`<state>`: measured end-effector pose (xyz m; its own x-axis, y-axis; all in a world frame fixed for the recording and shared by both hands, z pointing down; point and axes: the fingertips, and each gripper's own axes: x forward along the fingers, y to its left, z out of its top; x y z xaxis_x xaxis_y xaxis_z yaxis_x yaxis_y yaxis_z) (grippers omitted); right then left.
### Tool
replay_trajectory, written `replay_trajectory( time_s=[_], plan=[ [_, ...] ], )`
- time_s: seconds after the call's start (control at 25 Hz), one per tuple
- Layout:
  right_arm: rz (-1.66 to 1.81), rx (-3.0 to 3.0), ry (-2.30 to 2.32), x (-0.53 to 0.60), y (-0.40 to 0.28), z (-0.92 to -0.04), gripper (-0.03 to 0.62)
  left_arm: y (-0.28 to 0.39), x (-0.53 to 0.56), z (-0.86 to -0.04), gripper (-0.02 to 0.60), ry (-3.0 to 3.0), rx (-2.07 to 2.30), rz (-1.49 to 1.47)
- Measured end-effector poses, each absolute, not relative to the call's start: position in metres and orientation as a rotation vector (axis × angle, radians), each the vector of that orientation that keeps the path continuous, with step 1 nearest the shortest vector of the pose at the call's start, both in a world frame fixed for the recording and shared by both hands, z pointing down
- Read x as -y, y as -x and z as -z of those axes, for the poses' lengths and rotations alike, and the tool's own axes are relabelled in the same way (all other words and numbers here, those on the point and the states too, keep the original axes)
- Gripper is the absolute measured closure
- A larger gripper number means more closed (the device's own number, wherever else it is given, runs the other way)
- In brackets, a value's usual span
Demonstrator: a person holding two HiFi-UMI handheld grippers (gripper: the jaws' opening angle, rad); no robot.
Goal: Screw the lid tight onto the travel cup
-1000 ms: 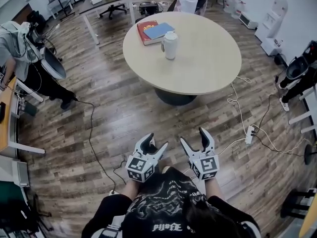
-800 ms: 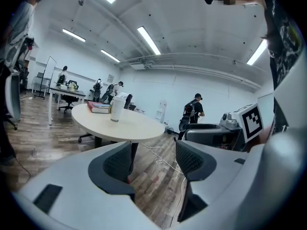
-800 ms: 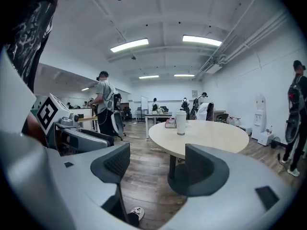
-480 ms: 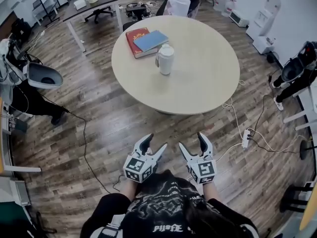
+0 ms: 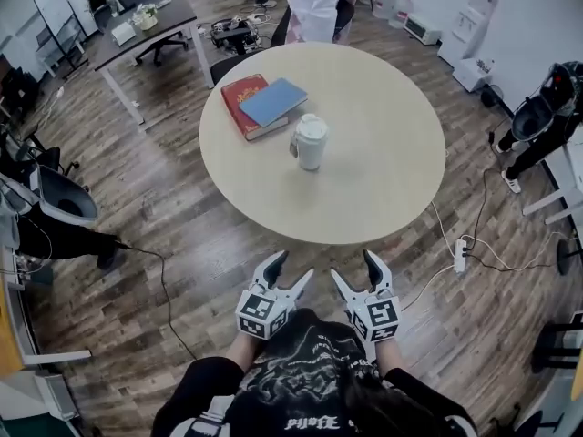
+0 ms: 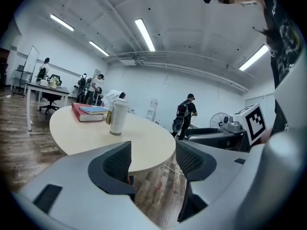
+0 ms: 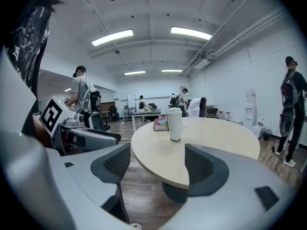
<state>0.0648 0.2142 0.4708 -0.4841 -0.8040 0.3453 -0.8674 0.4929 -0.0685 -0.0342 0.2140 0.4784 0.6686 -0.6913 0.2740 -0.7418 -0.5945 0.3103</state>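
A white travel cup with its lid on top stands upright on the round beige table, left of the table's middle. It also shows in the left gripper view and the right gripper view. My left gripper and right gripper are held side by side above the wooden floor, short of the table's near edge and well away from the cup. Both stand open with nothing between their jaws. In their own views the left gripper and right gripper point toward the table.
A red book with a blue book on it lies beyond the cup. A power strip and cables trail on the floor at the right. A desk and chairs stand at the back left. Several people stand around the room.
The table and cup have come nearer and lower in the head view as I walked toward them. Both grippers stay open in the same pose in front of me.
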Motion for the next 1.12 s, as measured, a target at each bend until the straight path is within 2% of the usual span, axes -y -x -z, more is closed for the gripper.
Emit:
replay_trajectory(
  time_s=[0.2, 0.44, 1.12],
  plan=[
    [-0.321, 2.456, -1.421, -0.187, -0.047, -0.470, 0.253, 0.052, -0.182, -0.478, 0.268, -2.493, 1.131, -0.195],
    [-0.306, 2.430, -1.488, -0.151, -0.057, -0.469, 0.253, 0.061, -0.150, -0.481, 0.268, -2.466, 1.163, -0.202],
    [-0.231, 2.572, -1.259, 0.038, -0.097, -0.460, 0.249, 0.034, -0.013, -0.482, 0.272, -2.293, 1.440, -0.144]
  ],
)
